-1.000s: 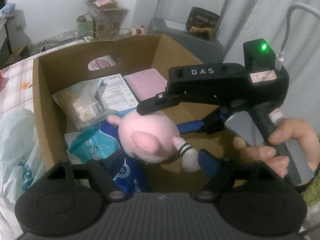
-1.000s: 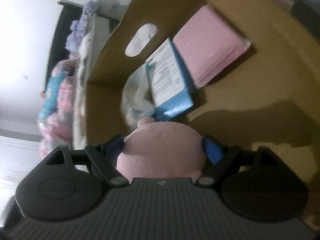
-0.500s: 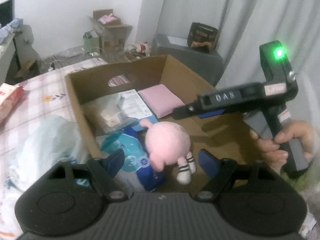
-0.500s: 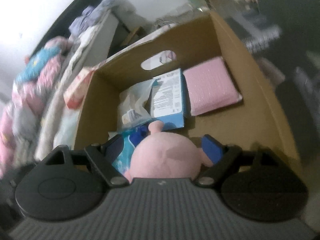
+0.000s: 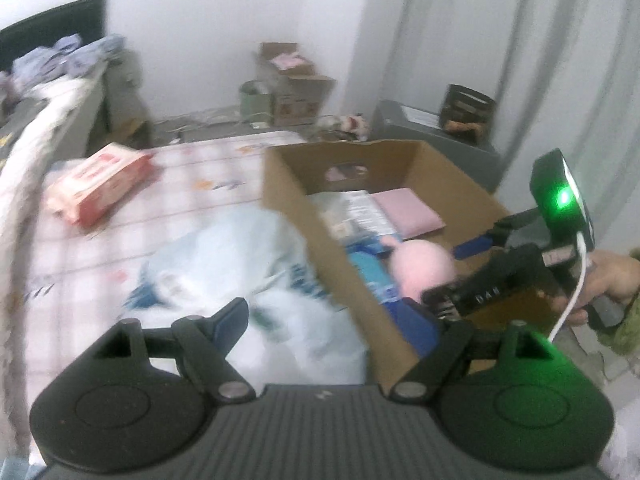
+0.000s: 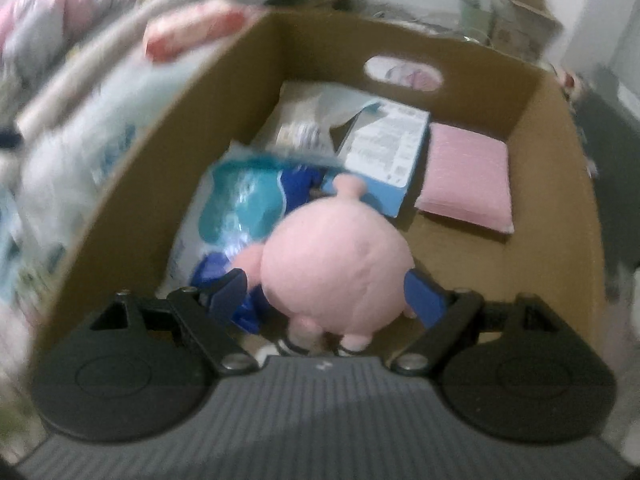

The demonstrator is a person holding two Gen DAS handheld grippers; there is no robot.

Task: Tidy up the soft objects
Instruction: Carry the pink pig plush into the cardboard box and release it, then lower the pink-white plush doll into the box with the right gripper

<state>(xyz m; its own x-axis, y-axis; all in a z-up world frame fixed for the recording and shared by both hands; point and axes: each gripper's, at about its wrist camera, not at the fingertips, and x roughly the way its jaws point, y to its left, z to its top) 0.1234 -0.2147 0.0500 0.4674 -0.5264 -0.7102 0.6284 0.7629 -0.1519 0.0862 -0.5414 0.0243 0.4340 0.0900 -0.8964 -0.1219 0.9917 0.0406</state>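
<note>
Looking back a second, the left tongs point(image 5: 328, 320) were right over the box point(image 5: 288, 184) with the pig point(image 5: 424, 268) between their blue tips. Now they have been pulled up and swung away toward 9 o'clock. Their tips are spread wide and nothing is held in them. A white bag point(image 5: 240, 264) on the bed point(image 5: 100, 248) is seen between the tips now, so the bag may be picked next. That is only a guess. A red pack point(image 5: 96, 188) lies farther off on the bed, at about 10 o'clock from the tongs.

The right tongs point(image 6: 326, 300) have been lifted a little and are now pointed down into the box point(image 6: 560, 160). The pig point(image 6: 336, 264) sits between the two blue tips, which are set apart about as wide as the pig's round body. The tips look like they touch its sides, but the picture is blurry, so it cannot be told for sure if the pig is gripped or already let go.

The pig is inside the box, at the near end, partly on top of a blue pack point(image 6: 248, 204). A pink pad point(image 6: 468, 176) lies at 1 o'clock from the pig, and a white and blue carton point(image 6: 384, 152) at 12 o'clock. So the pig looks put away, or very nearly so. More soft things are left on the bed to be sorted.
</note>
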